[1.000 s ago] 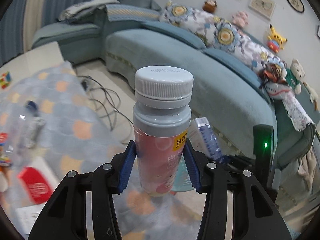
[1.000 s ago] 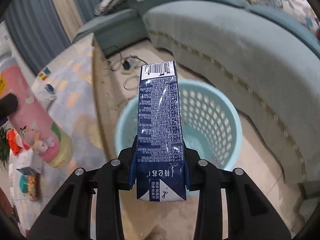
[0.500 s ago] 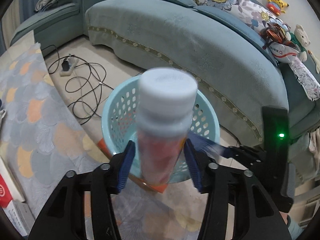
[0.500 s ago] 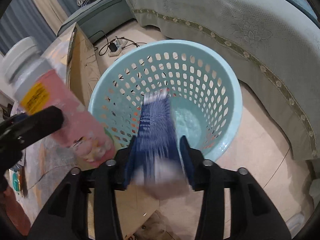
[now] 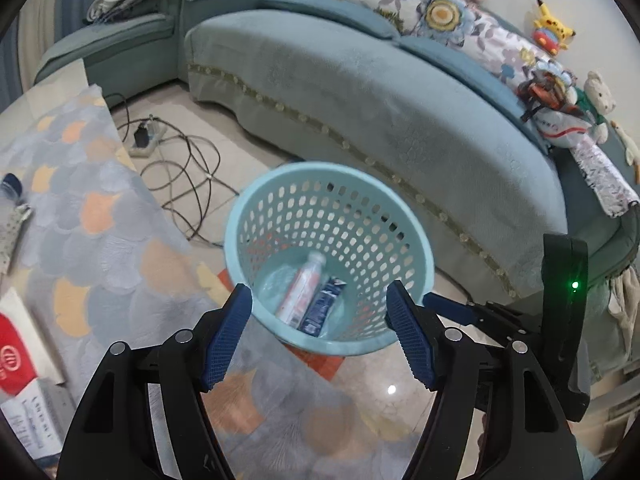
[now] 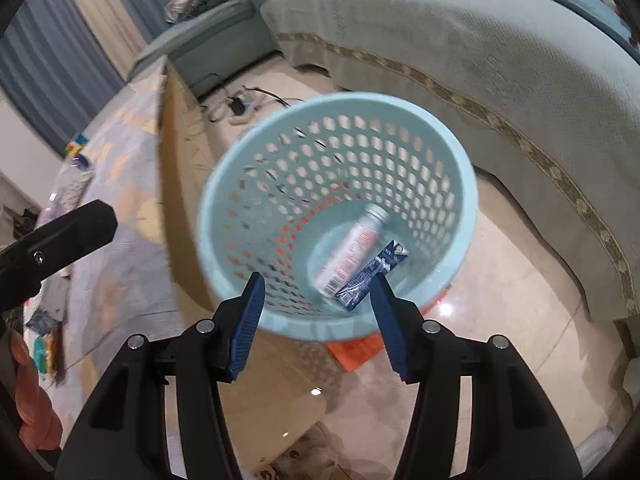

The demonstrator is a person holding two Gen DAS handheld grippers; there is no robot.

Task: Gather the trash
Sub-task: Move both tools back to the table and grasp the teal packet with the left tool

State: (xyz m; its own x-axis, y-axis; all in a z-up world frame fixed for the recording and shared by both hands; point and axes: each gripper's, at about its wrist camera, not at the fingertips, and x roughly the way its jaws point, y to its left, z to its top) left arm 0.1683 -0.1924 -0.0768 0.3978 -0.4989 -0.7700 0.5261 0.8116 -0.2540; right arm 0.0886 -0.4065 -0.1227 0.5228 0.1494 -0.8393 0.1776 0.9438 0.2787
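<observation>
A light-blue perforated basket point(image 5: 248, 216) stands on the floor beside the sofa; it also shows in the right wrist view point(image 6: 464, 184). Inside it lie a pink bottle with a white cap point(image 5: 302, 286) point(image 6: 352, 250) and a dark blue carton point(image 5: 324, 306) point(image 6: 372, 274), side by side on the bottom. My left gripper point(image 5: 320, 332) is open and empty above the basket's near rim. My right gripper point(image 6: 318, 322) is open and empty above the basket too; it shows at the right of the left wrist view point(image 5: 500, 316).
A teal sofa point(image 5: 360, 80) curves behind the basket. Cables and a power strip point(image 5: 148, 140) lie on the floor. A patterned cloth-covered table point(image 5: 80, 220) at the left holds a red-and-white box point(image 5: 16, 356) and a bottle point(image 5: 10, 184).
Both grippers tipped down over the basket and opened. The pink bottle and the blue carton left the jaws and now lie in the basket.
</observation>
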